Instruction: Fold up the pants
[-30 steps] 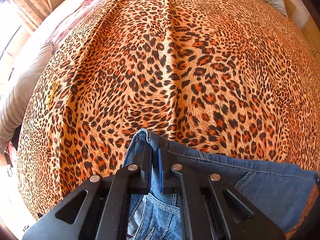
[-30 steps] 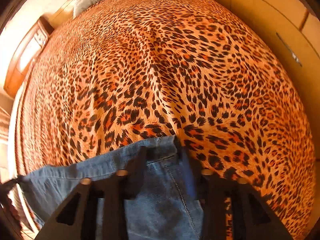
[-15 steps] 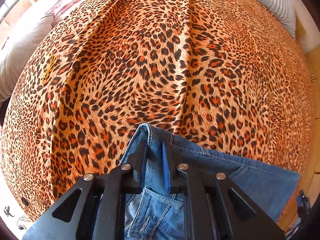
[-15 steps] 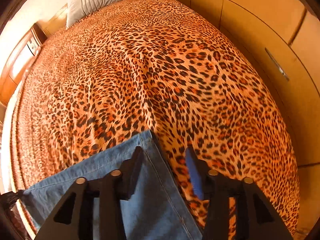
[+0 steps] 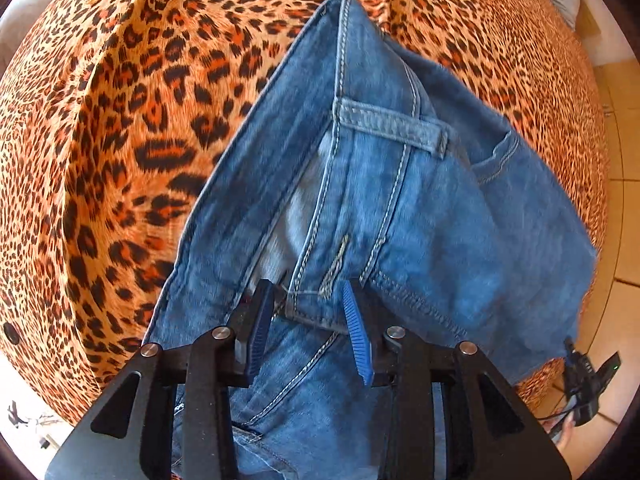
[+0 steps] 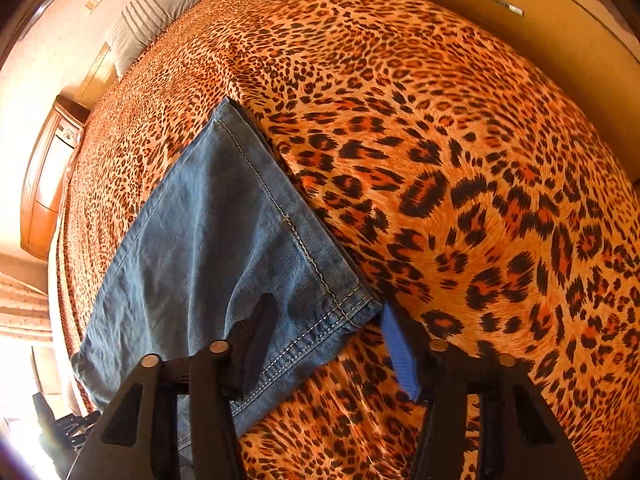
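Note:
Blue jeans [image 5: 380,208] lie on a leopard-print bedspread [image 5: 120,140]. In the left wrist view the waistband end with a belt loop and pocket lies in front of my left gripper [image 5: 308,320], whose blue-padded jaws stand open around the fabric edge without pinching it. In the right wrist view a jeans leg [image 6: 224,240] with its stitched hem lies flat. My right gripper [image 6: 332,340] is wide open, its left finger over the denim near the hem corner, its right finger over the bedspread [image 6: 460,160].
A striped grey pillow [image 6: 148,20] lies at the head of the bed. A wooden nightstand [image 6: 52,176] stands beside it. Wardrobe doors [image 6: 540,20] run along the bed's right side. Tiled floor [image 5: 616,240] shows past the bed edge.
Both grippers have let go: the left jaws opened off the waistband, the right opened wider. The jeans now lie spread farther onto the bed, and both grippers have drawn back.

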Demonstrator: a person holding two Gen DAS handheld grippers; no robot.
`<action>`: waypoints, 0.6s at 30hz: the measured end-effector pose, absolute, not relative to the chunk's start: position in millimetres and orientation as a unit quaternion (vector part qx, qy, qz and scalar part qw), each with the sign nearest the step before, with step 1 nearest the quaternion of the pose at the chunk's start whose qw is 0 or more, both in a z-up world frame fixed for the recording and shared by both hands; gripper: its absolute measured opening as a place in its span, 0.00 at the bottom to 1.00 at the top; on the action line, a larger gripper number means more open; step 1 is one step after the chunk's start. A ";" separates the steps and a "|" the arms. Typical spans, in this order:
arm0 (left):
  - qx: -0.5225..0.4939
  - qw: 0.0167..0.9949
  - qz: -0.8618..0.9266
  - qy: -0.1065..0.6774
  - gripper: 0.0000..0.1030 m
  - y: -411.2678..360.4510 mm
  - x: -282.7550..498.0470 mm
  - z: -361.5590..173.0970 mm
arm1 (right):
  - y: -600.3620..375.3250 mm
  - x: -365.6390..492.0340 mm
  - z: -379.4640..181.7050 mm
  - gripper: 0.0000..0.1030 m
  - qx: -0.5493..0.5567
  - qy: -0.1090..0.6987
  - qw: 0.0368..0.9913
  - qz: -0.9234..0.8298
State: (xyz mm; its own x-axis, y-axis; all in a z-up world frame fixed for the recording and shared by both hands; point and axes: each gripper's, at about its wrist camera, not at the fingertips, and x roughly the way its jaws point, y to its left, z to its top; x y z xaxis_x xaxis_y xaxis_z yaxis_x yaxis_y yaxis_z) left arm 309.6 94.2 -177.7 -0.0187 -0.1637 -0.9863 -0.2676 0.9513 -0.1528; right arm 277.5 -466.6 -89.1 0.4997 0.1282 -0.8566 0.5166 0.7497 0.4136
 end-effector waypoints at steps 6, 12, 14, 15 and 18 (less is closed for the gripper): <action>-0.067 0.712 0.061 0.696 0.33 77.4 303.6 -171.7 | -479.9 273.7 -89.0 0.16 0.314 0.503 0.791 -0.148; -0.177 0.705 0.053 0.685 0.33 127.5 302.4 -148.6 | -483.1 218.8 -51.6 0.43 0.352 0.460 0.805 -0.128; -0.175 0.697 0.044 0.694 0.34 134.6 293.0 -148.0 | -481.0 191.1 -50.5 0.55 0.357 0.469 0.800 -0.112; -0.178 0.692 0.034 0.699 0.37 138.2 285.4 -149.5 | -478.6 175.1 -53.0 0.57 0.358 0.476 0.796 -0.110; -0.171 0.679 0.004 0.714 0.42 138.6 255.5 -155.6 | -467.4 116.2 -69.4 0.58 0.367 0.498 0.778 -0.108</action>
State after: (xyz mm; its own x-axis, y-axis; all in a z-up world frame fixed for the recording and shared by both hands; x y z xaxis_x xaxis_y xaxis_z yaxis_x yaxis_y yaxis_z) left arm 255.5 138.6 -155.6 -0.0198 -0.2384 -0.9710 -0.2498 0.9415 -0.2261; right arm 116.2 -467.4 -69.4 0.4815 0.1969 -0.8541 0.5338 0.7070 0.4639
